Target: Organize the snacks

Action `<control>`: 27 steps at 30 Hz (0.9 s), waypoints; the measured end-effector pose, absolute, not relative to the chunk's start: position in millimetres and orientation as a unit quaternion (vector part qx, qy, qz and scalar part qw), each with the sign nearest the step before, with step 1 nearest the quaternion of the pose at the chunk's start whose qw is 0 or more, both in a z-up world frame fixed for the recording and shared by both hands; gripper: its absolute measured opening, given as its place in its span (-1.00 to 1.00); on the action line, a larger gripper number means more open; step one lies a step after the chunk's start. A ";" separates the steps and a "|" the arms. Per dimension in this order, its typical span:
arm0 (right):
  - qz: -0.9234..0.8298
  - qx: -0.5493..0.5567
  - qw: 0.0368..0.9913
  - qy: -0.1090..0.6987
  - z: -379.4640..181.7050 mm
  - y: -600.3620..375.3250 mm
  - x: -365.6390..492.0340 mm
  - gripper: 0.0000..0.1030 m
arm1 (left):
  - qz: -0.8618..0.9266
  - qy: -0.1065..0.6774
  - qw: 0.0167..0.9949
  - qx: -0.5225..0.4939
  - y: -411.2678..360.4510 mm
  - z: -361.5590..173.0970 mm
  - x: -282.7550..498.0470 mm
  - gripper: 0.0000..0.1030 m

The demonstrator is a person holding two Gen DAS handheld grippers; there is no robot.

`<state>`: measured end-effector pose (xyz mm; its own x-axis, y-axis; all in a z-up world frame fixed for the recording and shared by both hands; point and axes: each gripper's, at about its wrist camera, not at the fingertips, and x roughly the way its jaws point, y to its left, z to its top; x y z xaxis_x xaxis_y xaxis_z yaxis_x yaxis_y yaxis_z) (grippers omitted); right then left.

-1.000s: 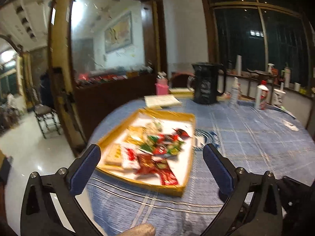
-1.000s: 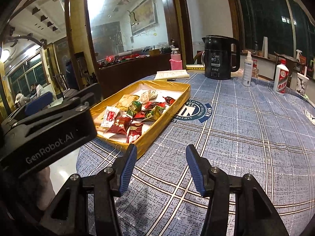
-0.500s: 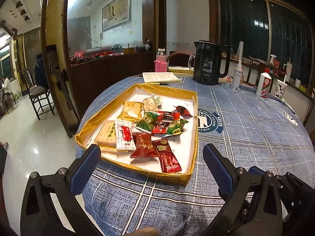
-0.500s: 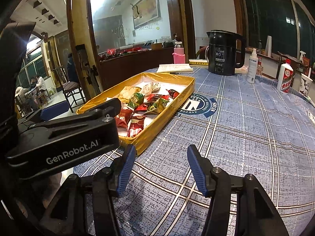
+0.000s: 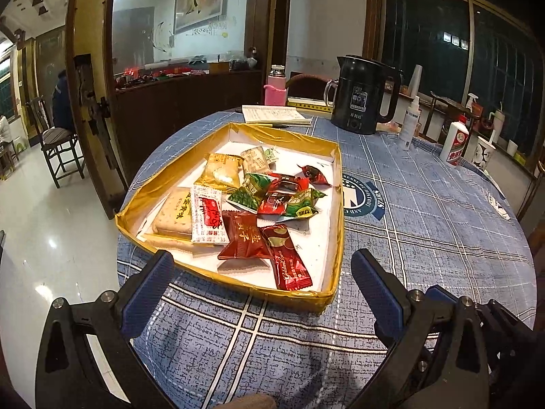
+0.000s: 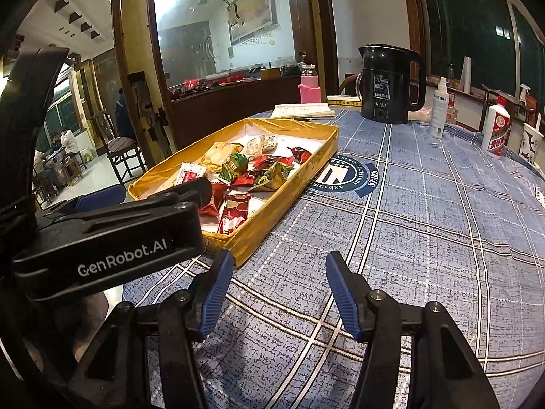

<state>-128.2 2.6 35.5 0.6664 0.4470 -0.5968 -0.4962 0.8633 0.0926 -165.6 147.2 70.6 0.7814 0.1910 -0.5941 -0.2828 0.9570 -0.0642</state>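
Observation:
A shallow gold-walled tray [image 5: 293,294] with a white floor lies on the blue checked tablecloth [image 5: 425,238]. Several wrapped snacks lie loose in it: a dark red packet [image 5: 243,237], a red bar [image 5: 289,262], a white-and-red sachet [image 5: 206,214], a biscuit pack [image 5: 173,213], a yellow pack [image 5: 219,172] and green packets [image 5: 248,194]. My left gripper [image 5: 262,269] is open just short of the tray's near wall, holding nothing. My right gripper [image 6: 279,266] is open over bare cloth, to the right of the tray [image 6: 272,218], with nothing between its fingers.
At the table's far side stand a black kettle [image 5: 361,95], a notebook [image 5: 272,115], a pink bottle [image 5: 274,88], a spray bottle [image 5: 410,119], a white red-labelled bottle [image 5: 454,143] and a paper cup [image 5: 483,151]. The table edge curves off just left of the tray.
The left gripper has dipped and come closer to the tray, which now looks larger and nearer. The right gripper's jaws stand slightly wider; it has otherwise stayed in place.

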 end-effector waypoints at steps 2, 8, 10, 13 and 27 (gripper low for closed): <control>0.259 -0.039 0.912 0.316 35.6 2.8 -128.3 0.13 | 0.125 0.307 0.941 -0.074 146.8 70.4 -165.6 1.00; 0.258 -0.038 0.911 0.318 34.9 2.8 -127.6 0.14 | 0.121 0.310 0.940 -0.074 145.4 69.5 -164.8 1.00; 0.258 -0.039 0.911 0.319 34.6 3.4 -127.4 0.14 | 0.119 0.312 0.940 -0.076 145.9 69.3 -164.5 1.00; 0.259 -0.040 0.911 0.319 34.1 4.0 -127.8 0.14 | 0.118 0.314 0.939 -0.080 147.2 69.0 -163.6 1.00; 0.259 -0.041 0.911 0.320 33.8 4.9 -128.2 0.15 | 0.115 0.316 0.938 -0.081 147.2 68.3 -162.3 1.00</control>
